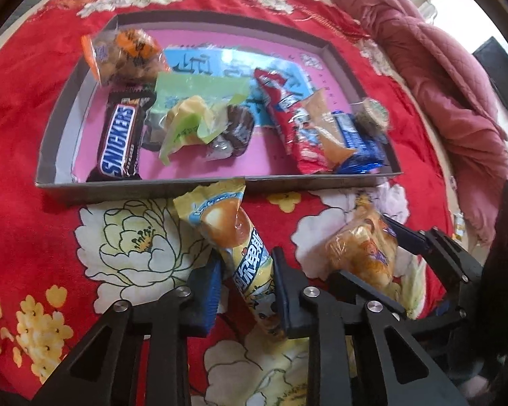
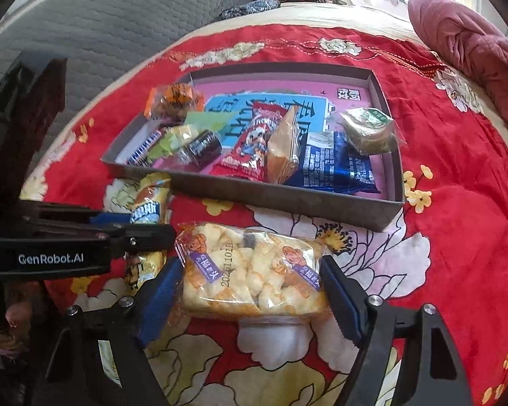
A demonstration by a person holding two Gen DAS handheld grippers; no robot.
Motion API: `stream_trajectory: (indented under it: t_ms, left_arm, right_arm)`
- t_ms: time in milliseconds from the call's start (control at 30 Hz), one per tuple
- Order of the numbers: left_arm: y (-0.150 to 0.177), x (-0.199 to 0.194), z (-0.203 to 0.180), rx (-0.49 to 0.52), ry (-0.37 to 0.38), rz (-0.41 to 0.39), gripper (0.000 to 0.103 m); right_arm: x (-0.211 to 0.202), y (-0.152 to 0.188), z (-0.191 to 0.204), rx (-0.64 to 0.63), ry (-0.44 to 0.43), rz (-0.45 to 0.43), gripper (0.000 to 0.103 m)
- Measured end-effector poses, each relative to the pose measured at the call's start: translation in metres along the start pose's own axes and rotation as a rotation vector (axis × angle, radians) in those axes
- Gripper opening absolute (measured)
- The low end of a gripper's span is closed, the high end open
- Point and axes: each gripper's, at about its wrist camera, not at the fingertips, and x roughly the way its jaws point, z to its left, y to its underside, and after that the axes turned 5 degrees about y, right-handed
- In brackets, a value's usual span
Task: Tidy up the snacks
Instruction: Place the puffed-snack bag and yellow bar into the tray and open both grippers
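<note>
Black hand-held gripper [image 2: 250, 291] frames, blue pads [image 2: 159, 301], silver screws, "GenRobot.AI" marking.

Left claw [image 1: 245, 291] seemingly pinched closed; right claw [image 2: 254, 291] clamped wider.

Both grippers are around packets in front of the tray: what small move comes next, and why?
Probably lift both. The left gripper straddles the yellow packet, the right gripper the rice-cracker bag; both lie on the blanket outside the tray.
</note>
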Motion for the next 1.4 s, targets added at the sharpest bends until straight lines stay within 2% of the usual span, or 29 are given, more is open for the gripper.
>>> stream_trajectory:
  t_ms: [67, 300, 467, 600, 933, 1200, 1400]
  left_arm:
    - [0.0, -0.008, -0.002, 0.02, 0.006, -0.018, 0.024]
    - [-0.001, -0.036, 0.004, 0.004, 0.04, -0.072, 0.024]
    - [-0.008, -0.058, 0.009, -0.003, 0.044, -0.13, 0.024]
    - [-0.016, -0.068, 0.017, -0.019, 0.028, -0.168, 0.024]
    - [-0.04, -0.076, 0.035, -0.043, -0.017, -0.241, 0.024]
    - [-0.064, -0.066, 0.043, -0.057, -0.056, -0.274, 0.024]
    - [-0.077, -0.053, 0.042, -0.042, -0.089, -0.277, 0.024]
  right_arm:
    - [-0.005, 0.0, -0.003, 0.032, -0.028, -0.013, 0.08]
    - [-0.028, -0.006, -0.02, 0.132, -0.101, -0.113, 0.08]
    - [-0.036, -0.012, -0.021, 0.141, -0.134, -0.161, 0.08]
    - [-0.043, -0.016, -0.019, 0.125, -0.128, -0.207, 0.08]
    - [-0.043, -0.032, -0.029, 0.143, -0.118, -0.256, 0.08]
    - [-0.037, -0.048, -0.032, 0.133, -0.107, -0.287, 0.08]
    - [-0.027, -0.058, -0.022, 0.07, -0.082, -0.3, 0.08]
